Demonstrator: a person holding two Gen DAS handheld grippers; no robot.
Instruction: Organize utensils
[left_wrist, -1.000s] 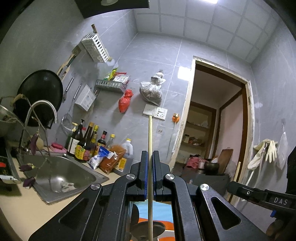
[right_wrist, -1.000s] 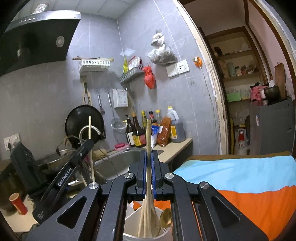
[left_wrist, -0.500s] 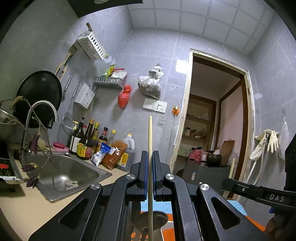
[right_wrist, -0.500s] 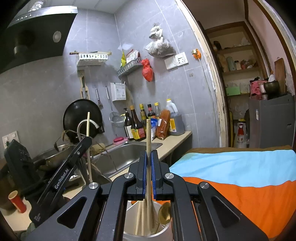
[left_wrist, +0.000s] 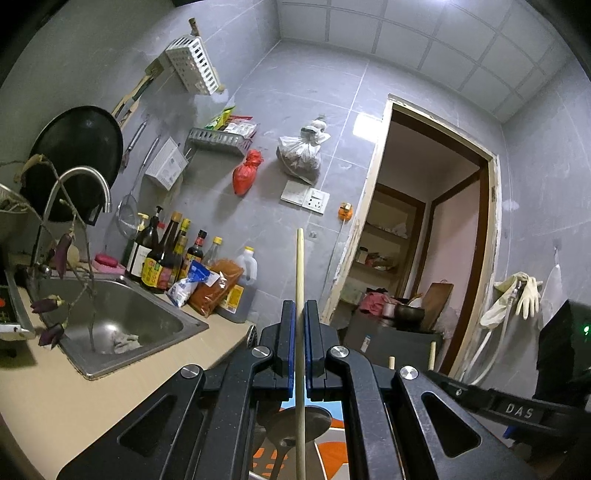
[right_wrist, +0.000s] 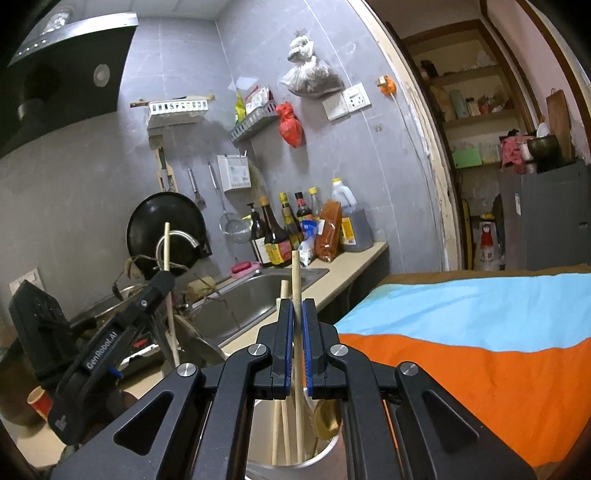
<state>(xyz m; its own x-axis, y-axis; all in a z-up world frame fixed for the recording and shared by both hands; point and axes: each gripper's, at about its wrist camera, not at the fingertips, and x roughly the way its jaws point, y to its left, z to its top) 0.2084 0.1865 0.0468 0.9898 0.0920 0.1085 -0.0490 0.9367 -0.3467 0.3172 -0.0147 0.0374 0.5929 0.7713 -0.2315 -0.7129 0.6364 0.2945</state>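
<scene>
My left gripper pinches one chopstick upright above a metal ladle. My right gripper clamps a second chopstick, its lower end inside the steel cup alongside two more chopsticks and one brass spoon.

You get dim, cool indoor light from a ceiling fixture at the top edge, with a bright glare patch on the wall tiles; fisheye bending curves the door frame, and black vignette cuts every corner
</scene>
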